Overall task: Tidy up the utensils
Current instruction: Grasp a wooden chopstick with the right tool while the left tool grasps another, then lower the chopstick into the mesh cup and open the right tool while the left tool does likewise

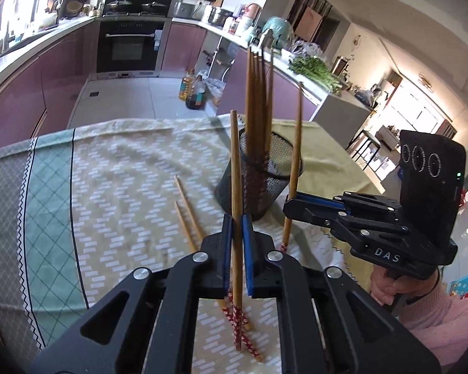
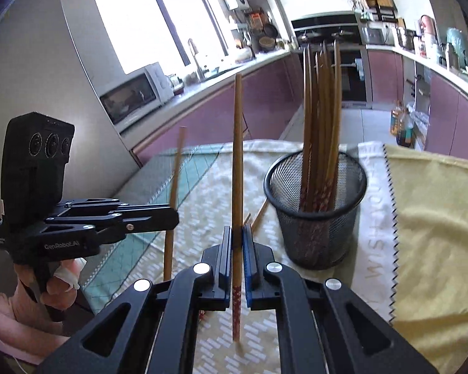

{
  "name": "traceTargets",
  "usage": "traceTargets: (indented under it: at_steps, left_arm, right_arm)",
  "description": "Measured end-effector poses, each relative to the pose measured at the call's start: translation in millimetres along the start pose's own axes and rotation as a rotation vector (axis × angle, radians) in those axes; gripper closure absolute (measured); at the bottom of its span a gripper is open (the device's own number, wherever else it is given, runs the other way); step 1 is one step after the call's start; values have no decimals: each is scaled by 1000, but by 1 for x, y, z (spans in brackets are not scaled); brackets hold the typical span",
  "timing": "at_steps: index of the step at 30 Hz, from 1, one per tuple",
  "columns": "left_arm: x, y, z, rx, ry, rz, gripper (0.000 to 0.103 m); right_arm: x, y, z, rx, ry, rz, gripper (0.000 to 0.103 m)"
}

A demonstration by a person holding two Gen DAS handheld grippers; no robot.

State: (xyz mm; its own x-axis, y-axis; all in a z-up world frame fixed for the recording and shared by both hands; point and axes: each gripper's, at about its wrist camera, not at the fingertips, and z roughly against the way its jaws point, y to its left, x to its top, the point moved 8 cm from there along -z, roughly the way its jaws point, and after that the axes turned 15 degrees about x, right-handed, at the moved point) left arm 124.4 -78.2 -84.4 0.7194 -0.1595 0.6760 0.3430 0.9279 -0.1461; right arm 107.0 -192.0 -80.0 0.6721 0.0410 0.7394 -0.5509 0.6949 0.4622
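My left gripper (image 1: 237, 227) is shut on a wooden chopstick (image 1: 235, 168) and holds it upright above the table. It also shows in the right wrist view (image 2: 174, 215) with its chopstick (image 2: 175, 168). My right gripper (image 2: 237, 237) is shut on another upright chopstick (image 2: 237, 143); it also shows in the left wrist view (image 1: 288, 207) with its chopstick (image 1: 295, 143). A black mesh cup (image 1: 259, 174), also seen in the right wrist view (image 2: 316, 215), holds several chopsticks upright. Two loose chopsticks (image 1: 187, 205) lie on the cloth left of the cup.
A patterned tablecloth (image 1: 115, 187) covers the table, with a yellow towel (image 2: 436, 218) to the right of the cup. Kitchen counters, an oven (image 1: 131, 43) and bottles on the floor (image 1: 193, 90) lie beyond the table's far edge.
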Motion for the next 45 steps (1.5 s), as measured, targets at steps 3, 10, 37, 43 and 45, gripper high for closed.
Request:
traceTargets:
  at_steps: [3,10,37,43,45]
  left_arm:
    - [8,-6,13,-18,-27,-4,95]
    - [27,-13,30,-48,-73,-3,96]
    - [126,-47,65,-46,-256,-85,96]
    - [140,-56,61,-11,-266,-119,96]
    - [141,-58,56,-2,-256,-130,96]
  right_arm:
    - [6,1,13,3,-30,5,97]
    - [25,1,32,-8,-79,29,97]
    - [101,1,67,-72,-206,155,97]
    - [109,-8,58,-94,-205,156,97]
    - [110,-13,53,-96,-199,146,97]
